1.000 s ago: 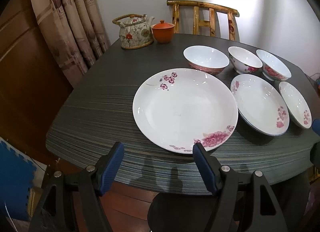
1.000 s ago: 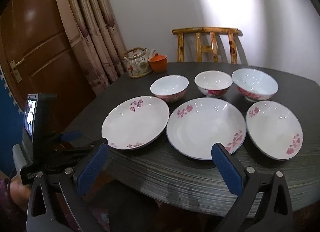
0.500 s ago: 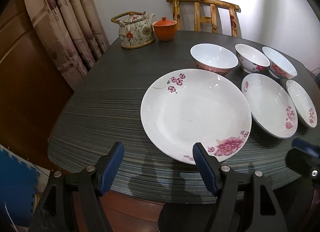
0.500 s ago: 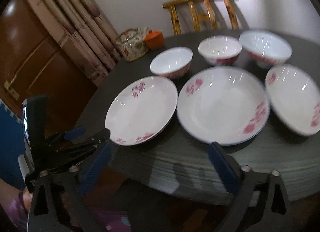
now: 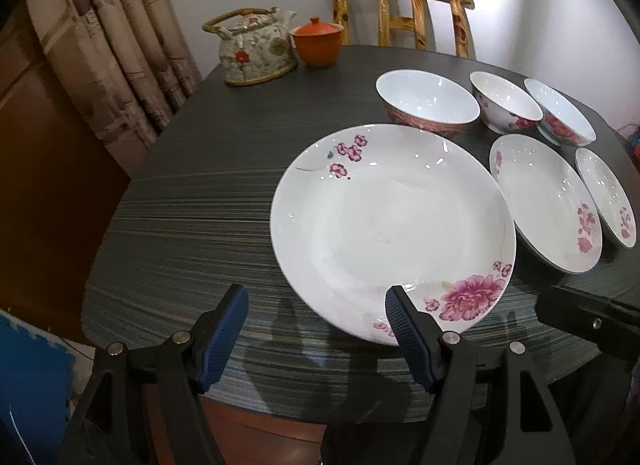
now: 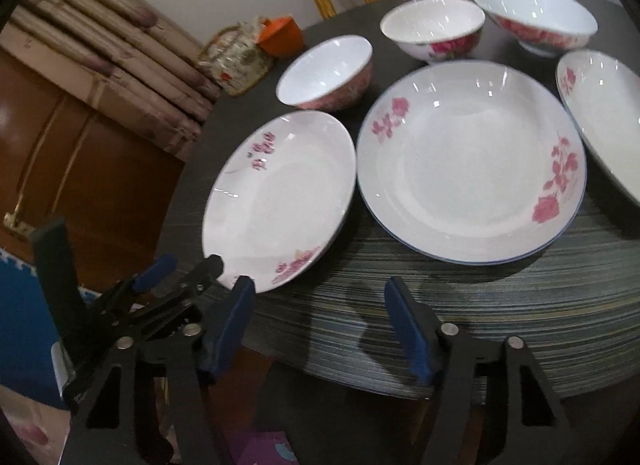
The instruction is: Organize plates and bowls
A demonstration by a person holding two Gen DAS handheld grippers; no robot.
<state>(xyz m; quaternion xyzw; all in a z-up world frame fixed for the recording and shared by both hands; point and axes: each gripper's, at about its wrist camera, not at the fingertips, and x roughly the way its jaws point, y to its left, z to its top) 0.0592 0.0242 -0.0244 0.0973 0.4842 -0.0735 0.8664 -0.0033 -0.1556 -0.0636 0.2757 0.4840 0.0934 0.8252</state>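
Note:
Three white plates with pink flowers lie in a row on the dark table: the left plate (image 5: 392, 225) (image 6: 280, 197), the middle plate (image 5: 548, 205) (image 6: 472, 161) and the right plate (image 5: 608, 201) (image 6: 604, 117). Behind them stand three floral bowls (image 5: 428, 101) (image 5: 506, 105) (image 5: 560, 113), the same bowls (image 6: 326, 73) (image 6: 434, 29) (image 6: 536, 21) in the right wrist view. My left gripper (image 5: 316, 317) (image 6: 182, 267) is open at the left plate's near rim, one finger overlapping that rim. My right gripper (image 6: 320, 305) hovers over the table edge before the middle plate, jaws closing on nothing.
A floral teapot (image 5: 256, 53) and an orange lidded cup (image 5: 318, 41) stand at the table's (image 5: 192, 225) far left. A wooden chair (image 5: 404, 13) sits behind the table. Curtains (image 5: 112, 49) and a brown door (image 6: 80, 169) are to the left.
Both grippers have come lower and closer to the table edge. The right gripper's view has rolled and its jaws have narrowed. The left gripper now reaches the left plate's rim.

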